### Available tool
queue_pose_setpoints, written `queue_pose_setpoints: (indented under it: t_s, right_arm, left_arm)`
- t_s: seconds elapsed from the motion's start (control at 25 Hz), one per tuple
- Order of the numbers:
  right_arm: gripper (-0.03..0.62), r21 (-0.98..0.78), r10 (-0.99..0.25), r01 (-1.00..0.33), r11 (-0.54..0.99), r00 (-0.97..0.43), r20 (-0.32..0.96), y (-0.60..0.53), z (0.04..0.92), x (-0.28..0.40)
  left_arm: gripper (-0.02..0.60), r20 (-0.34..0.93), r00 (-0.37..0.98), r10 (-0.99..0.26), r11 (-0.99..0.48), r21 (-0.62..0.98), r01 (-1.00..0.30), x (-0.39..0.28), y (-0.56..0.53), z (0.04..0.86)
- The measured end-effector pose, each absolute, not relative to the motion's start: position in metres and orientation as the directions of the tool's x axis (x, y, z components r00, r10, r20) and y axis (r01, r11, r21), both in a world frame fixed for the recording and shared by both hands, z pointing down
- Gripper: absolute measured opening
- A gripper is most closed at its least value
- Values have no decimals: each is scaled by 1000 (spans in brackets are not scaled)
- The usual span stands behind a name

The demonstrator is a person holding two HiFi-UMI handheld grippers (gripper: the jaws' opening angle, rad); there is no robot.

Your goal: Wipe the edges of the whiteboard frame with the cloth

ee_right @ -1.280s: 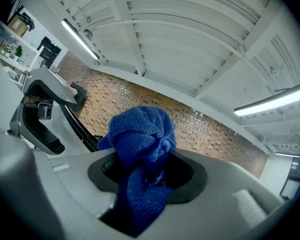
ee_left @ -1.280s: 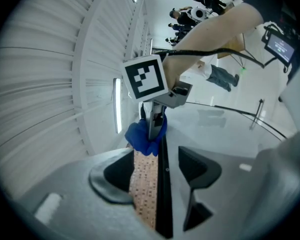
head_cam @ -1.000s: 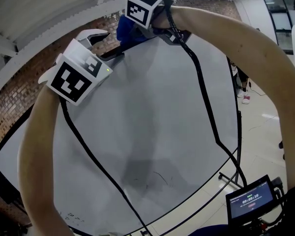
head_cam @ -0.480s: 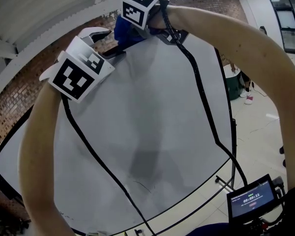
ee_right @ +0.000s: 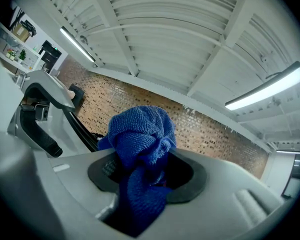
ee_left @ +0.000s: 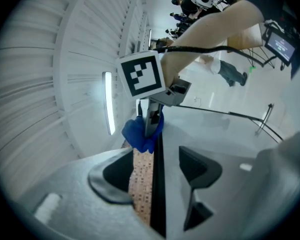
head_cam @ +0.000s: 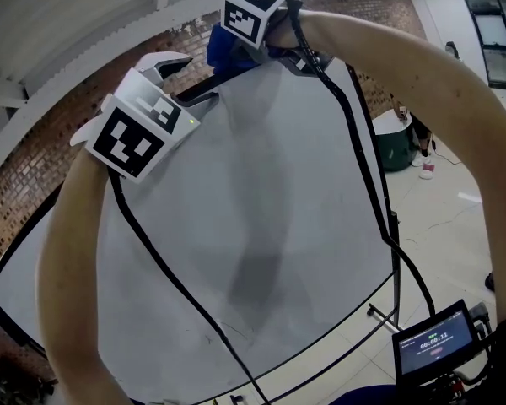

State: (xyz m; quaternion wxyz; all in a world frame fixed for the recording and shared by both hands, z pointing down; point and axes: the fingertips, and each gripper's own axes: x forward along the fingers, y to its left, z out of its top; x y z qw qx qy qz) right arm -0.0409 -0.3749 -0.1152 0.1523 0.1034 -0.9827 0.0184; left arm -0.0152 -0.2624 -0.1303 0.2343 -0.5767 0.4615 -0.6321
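Observation:
The whiteboard (head_cam: 261, 209) fills the head view, with its black frame (head_cam: 204, 86) running along the top. My right gripper (head_cam: 228, 51) is at that top edge, shut on a bunched blue cloth (head_cam: 222, 47) that rests against the frame. The cloth (ee_right: 140, 134) bulges out of the right gripper (ee_right: 145, 176). My left gripper (head_cam: 181, 81) sits just left of it, astride the frame. In the left gripper view the frame (ee_left: 158, 194) runs between the pads of the left gripper (ee_left: 155, 176) with gaps either side. The cloth (ee_left: 139, 134) lies further along the frame.
A brick wall (head_cam: 34, 159) stands behind the board. A small timer screen (head_cam: 430, 344) sits at the lower right, above the board stand's foot (head_cam: 386, 312). A green bin (head_cam: 396, 146) and a person's feet (head_cam: 426, 169) are on the floor to the right.
Both grippers stay at the top edge of the frame. The head view has shifted slightly, so the board's right side shows further left.

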Motion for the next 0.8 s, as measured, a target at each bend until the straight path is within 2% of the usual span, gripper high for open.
queue_pose_setpoints:
  t_s: [0.36,0.8]
  right_arm:
    - [195,48,-232,-229,972,-917,324,-378,-112,-42]
    - [195,65,-235,-226,972,-916,325,-378,-113,-41]
  left_arm:
    - [296,476,-162,-864,-425,-864,-270,-11,-250,-126]
    - [296,456,-186,-870,-400,-875,-272,-20,-242,-129]
